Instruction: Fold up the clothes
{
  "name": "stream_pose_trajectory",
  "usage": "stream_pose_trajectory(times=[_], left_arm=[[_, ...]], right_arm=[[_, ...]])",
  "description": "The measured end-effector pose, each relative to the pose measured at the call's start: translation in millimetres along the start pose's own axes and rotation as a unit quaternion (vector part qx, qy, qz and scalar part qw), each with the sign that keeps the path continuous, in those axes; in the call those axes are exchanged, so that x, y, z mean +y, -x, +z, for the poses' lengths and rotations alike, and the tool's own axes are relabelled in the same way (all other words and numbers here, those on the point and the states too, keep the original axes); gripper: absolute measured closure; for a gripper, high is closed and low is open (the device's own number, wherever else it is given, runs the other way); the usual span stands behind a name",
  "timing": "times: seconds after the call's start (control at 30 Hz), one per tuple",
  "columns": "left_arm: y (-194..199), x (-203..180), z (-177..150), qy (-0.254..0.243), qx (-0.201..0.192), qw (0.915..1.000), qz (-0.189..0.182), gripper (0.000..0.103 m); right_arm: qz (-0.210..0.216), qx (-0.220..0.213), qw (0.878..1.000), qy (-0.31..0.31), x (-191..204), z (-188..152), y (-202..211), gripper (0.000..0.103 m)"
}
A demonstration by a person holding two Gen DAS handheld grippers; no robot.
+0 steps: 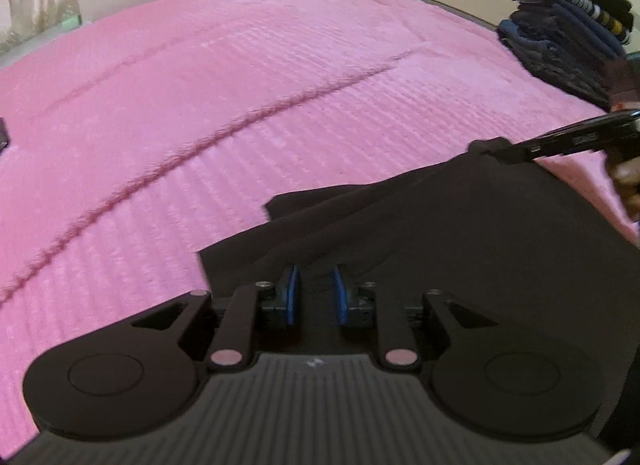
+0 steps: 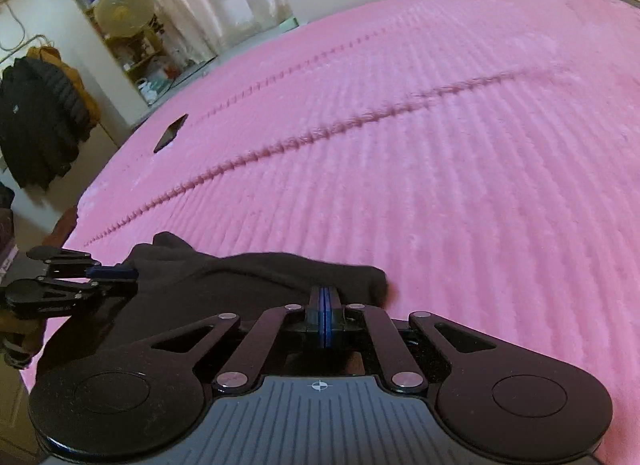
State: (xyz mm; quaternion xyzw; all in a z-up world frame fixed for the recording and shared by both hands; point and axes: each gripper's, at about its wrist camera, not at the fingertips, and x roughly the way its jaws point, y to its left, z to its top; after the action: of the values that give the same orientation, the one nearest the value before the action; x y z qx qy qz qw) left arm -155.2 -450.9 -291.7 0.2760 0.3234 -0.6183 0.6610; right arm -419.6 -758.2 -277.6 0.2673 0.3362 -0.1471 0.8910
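Black garment [image 1: 460, 233] is lying rumpled on the near edge of the pink ribbed bedspread [image 1: 240, 105], and I am working it with both grippers. My left gripper [image 1: 316, 285] is sitting over the cloth with its blue pads [image 1: 294, 285] parted a little, nothing pinched between them. My right gripper [image 2: 325, 297] is keeping its pads pressed together, and I am seeing its tip nipping a corner of the garment in the left wrist view, though I cannot tell from its own camera how much cloth is caught. A stack of folded dark clothes [image 1: 568, 33] is resting at the far right of the bed, well apart from the garment. A small dark flat object [image 2: 171, 133] is lying near the far left edge
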Motion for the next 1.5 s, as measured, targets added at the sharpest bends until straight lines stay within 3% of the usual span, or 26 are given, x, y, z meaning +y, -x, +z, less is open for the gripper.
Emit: stream_pose_trajectory(times=[0.1,0.17,0.23,0.27,0.3,0.33,0.37,0.43,0.63,0.73,0.8,0.9,1.0,1.07,1.2,1.27,1.33,1.4,1.5], left_arm=[[12.2,-0.3,-3.1,-0.003,0.006,0.9993,0.038,0.085],[31.1,-9.8,-8.7,-0.018,0.002,0.9977,0.066,0.086],[57.8,-23.2,-20.8,-0.026,-0.017,0.9977,0.060,0.082],[71.2,-29.9,-26.9,-0.030,-0.027,0.9976,0.057,0.081],[78.5,-36.4,-35.7,-0.029,-0.028,0.9979,0.050,0.081],[85.6,-43.0,-44.5,-0.028,-0.029,0.9983,0.042,0.080],[82.6,-47.3,-54.3,-0.030,-0.017,0.9985,0.042,0.080],[76.2,-55.8,-74.0,-0.033,0.007,0.9986,0.041,0.079],[97.6,-52.8,-94.9,-0.026,-0.008,0.9978,0.060,0.075],[120.8,-68.4,-103.1,-0.072,-0.028,0.9932,0.088,0.076],[136.5,-86.8,-112.1,-0.119,-0.045,0.9867,0.100,0.074],[142.2,-121.3,-131.9,-0.214,-0.063,0.9693,0.103,0.058],[133.7,-150.7,-148.4,-0.303,-0.057,0.9439,0.119,0.056],[120.8,-163.0,-156.5,-0.348,-0.042,0.9272,0.132,0.055],[96.7,-172.9,-163.3,-0.407,-0.030,0.8988,0.160,0.048],[84.3,-174.0,-163.7,-0.442,-0.026,0.8791,0.178,0.046],[77.4,-172.3,-162.5,-0.467,-0.025,0.8635,0.190,0.046],[72.2,-170.0,-161.3,-0.490,-0.018,0.8469,0.206,0.046],[63.3,-167.4,-161.8,-0.514,-0.001,0.8296,0.219,0.062]], right_arm=[[-0.026,-0.009,0.999,0.031,21.8,-2.0,30.1,0.100],[-0.010,-0.020,0.999,0.048,41.8,-15.5,55.6,0.100],[0.012,-0.023,0.998,0.063,67.1,-38.3,72.9,0.100],[0.019,-0.017,0.998,0.065,76.4,-53.0,77.6,0.089],[0.025,-0.009,0.998,0.066,84.4,-69.0,81.9,0.072],[0.023,-0.001,0.997,0.068,90.4,-86.6,83.6,0.024],[0.018,0.005,0.997,0.073,93.2,-101.9,82.7,0.014],[0.003,0.019,0.997,0.069,90.2,-125.8,79.1,0.015],[-0.044,0.012,0.998,0.039,74.9,-143.0,121.0,0.015],[-0.051,-0.022,0.992,0.114,100.7,-147.2,149.1,0.015],[-0.051,-0.027,0.979,0.193,125.4,-153.7,152.2,0.015],[-0.065,-0.013,0.944,0.322,161.0,-166.8,139.7,0.015],[-0.106,0.014,0.889,0.444,185.9,-183.8,109.5,0.016],[-0.123,0.037,0.857,0.498,194.2,-192.6,91.2,0.035],[-0.160,0.058,0.795,0.582,199.5,-208.9,62.6,0.038],[-0.164,0.062,0.785,0.594,198.1,-207.9,57.6,0.065],[-0.165,0.059,0.785,0.595,196.8,-203.5,59.0,0.072],[-0.165,0.044,0.794,0.584,196.9,-197.2,69.2,0.073],[-0.167,0.036,0.802,0.573,197.9,-198.6,76.0,0.072]])
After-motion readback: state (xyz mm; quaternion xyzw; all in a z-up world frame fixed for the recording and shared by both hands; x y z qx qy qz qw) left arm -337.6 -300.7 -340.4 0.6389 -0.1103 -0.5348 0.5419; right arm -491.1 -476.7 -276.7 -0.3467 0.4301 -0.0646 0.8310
